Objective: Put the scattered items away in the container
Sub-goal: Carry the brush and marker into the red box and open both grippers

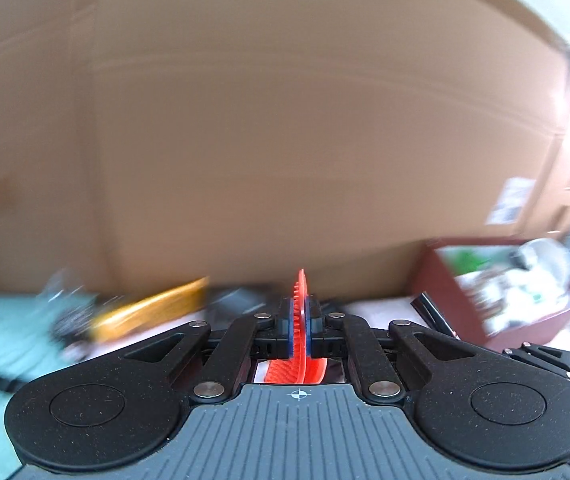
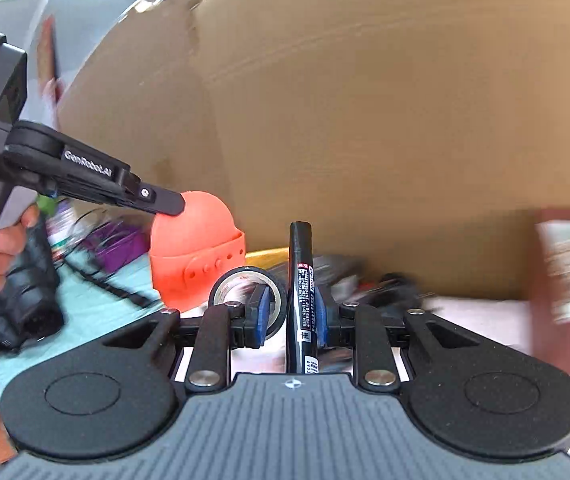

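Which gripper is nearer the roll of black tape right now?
Right. The right gripper holds a black marker with the tape roll beside its fingers; the left gripper is higher, gripping the orange brush.

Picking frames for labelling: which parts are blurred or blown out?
Left wrist: table clutter and red box smeared, glare at right edge, claw and orange brush sharp. Right wrist: box and clutter blurred, marker and tape sharp.
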Demonstrator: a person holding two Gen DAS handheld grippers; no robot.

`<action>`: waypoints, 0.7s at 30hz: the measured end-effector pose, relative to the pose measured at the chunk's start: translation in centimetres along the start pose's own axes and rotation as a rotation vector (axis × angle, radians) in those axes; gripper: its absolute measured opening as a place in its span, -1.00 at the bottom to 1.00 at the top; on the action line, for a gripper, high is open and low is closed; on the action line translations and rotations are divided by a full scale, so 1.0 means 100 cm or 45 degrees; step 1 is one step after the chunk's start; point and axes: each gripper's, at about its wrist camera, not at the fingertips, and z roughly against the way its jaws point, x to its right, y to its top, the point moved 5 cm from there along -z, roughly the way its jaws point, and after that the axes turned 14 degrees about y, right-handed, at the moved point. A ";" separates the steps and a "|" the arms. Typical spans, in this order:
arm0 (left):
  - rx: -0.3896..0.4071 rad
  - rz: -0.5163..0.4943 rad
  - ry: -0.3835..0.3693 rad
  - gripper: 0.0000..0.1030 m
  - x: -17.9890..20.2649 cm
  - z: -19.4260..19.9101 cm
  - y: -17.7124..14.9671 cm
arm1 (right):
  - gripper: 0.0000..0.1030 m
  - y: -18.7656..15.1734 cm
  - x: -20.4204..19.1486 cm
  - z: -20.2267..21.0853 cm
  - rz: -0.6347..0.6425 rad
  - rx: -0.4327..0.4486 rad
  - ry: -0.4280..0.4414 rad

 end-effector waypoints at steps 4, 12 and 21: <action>0.033 -0.018 -0.135 -1.00 0.076 -0.009 0.033 | -0.48 0.027 0.056 0.055 -0.043 0.082 -0.184; 0.067 -0.067 -0.264 -1.00 0.207 -0.041 0.079 | -0.48 0.056 0.156 0.113 -0.130 0.116 -0.472; -0.017 -0.114 -0.199 -0.26 0.264 -0.092 0.069 | -0.38 0.049 0.219 0.098 -0.152 -0.005 -0.581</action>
